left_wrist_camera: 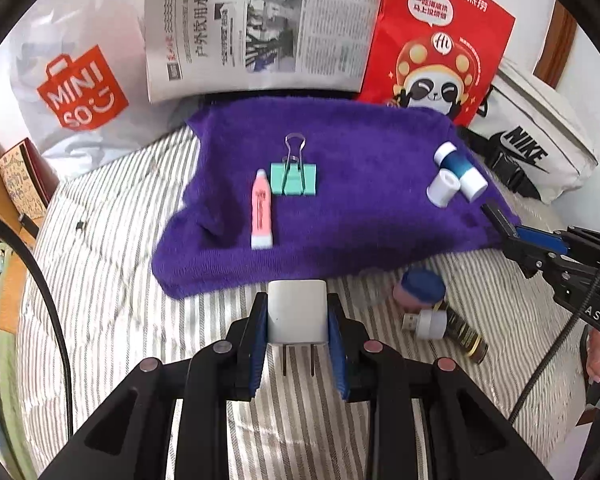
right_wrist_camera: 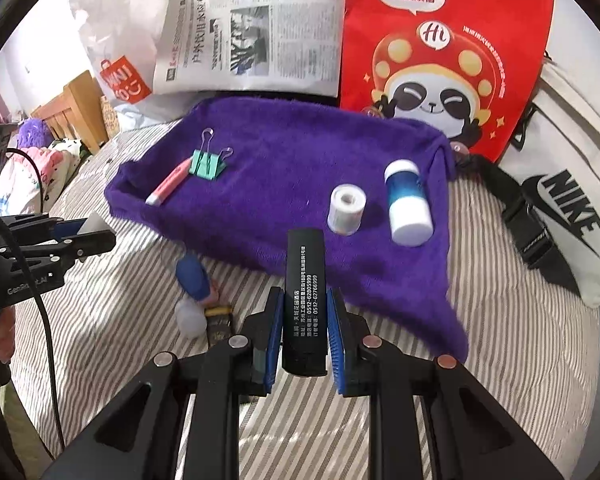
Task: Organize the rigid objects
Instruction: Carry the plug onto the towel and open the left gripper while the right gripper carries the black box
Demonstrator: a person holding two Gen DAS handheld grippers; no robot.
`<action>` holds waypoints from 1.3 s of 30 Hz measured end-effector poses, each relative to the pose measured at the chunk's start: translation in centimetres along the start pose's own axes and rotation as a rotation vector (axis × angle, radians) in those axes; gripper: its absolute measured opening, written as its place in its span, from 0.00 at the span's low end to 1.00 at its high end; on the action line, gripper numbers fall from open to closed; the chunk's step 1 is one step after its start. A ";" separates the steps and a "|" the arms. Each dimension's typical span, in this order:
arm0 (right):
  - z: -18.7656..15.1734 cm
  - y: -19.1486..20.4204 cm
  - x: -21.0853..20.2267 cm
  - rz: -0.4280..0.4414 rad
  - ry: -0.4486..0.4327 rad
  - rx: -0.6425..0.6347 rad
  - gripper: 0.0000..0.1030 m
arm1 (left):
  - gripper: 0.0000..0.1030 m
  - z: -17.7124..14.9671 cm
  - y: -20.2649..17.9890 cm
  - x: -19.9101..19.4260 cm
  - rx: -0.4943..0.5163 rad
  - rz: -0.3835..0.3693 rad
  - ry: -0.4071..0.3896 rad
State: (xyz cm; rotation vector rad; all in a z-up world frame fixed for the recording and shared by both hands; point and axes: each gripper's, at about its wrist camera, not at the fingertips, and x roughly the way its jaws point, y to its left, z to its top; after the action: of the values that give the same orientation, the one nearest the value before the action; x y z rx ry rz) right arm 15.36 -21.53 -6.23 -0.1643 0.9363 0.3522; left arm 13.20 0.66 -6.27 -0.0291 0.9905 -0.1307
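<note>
My left gripper [left_wrist_camera: 297,312] is shut on a white plug adapter [left_wrist_camera: 297,308], prongs toward the camera, just before the purple towel [left_wrist_camera: 340,216]. My right gripper [right_wrist_camera: 303,320] is shut on a black tube with white print [right_wrist_camera: 303,300] at the towel's near edge. On the towel lie a pink tube [left_wrist_camera: 261,210], a green binder clip [left_wrist_camera: 294,176], a small white roll [left_wrist_camera: 443,187] and a blue bottle with white caps [left_wrist_camera: 460,170]. They also show in the right wrist view: tube [right_wrist_camera: 169,184], clip [right_wrist_camera: 208,164], roll [right_wrist_camera: 346,210], bottle [right_wrist_camera: 407,202].
On the striped bedding [left_wrist_camera: 120,300] lie a blue-and-pink jar [left_wrist_camera: 420,288], a white USB plug [left_wrist_camera: 426,323] and a dark tube [left_wrist_camera: 466,334]. A newspaper [left_wrist_camera: 260,24], red bag [left_wrist_camera: 440,40], Miniso bag [left_wrist_camera: 80,88] and Nike bag [left_wrist_camera: 532,144] stand behind the towel.
</note>
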 end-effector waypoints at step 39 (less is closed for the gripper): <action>5.2 -2.9 5.2 -0.002 0.017 0.061 0.21 | 0.26 5.6 -2.7 9.0 0.088 0.008 0.063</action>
State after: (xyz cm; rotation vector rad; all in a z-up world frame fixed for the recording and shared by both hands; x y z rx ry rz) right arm 23.14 -21.60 -7.44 -0.1126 0.9622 0.3202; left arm 22.52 -3.36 -10.49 0.0598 1.0467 -0.1690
